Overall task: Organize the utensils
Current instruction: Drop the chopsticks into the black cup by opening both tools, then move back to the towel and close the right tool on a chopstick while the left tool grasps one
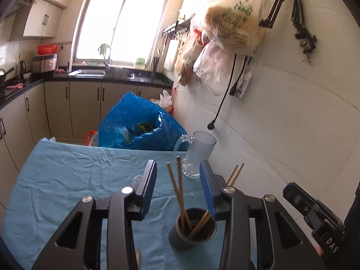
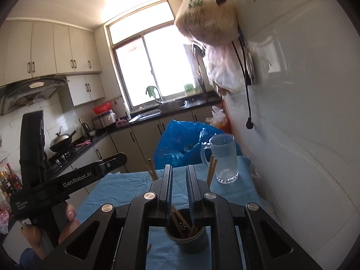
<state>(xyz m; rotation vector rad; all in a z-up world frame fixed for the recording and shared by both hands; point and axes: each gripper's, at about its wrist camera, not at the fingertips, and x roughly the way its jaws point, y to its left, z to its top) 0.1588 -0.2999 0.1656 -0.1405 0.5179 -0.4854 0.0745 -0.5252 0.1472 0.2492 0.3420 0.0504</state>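
Observation:
A dark round utensil holder (image 1: 192,231) stands on the blue-cloth table (image 1: 74,180) with several wooden chopsticks (image 1: 178,186) leaning in it. My left gripper (image 1: 178,165) hovers just above and behind it, open. Two chopsticks rise through the gap without touching the blue pads (image 1: 207,186). In the right wrist view the same holder (image 2: 186,236) sits below my right gripper (image 2: 180,171). Its jaws stand a narrow gap apart, with nothing at their tips. Chopstick tops (image 2: 211,168) stick up on either side of its fingers.
A frosted glass mug (image 1: 198,155) stands beyond the holder near the table's far right corner, close to the white tiled wall (image 1: 292,123). A blue plastic bag (image 1: 139,121) sits behind the table. A hand (image 2: 67,220) holds the other gripper at the left.

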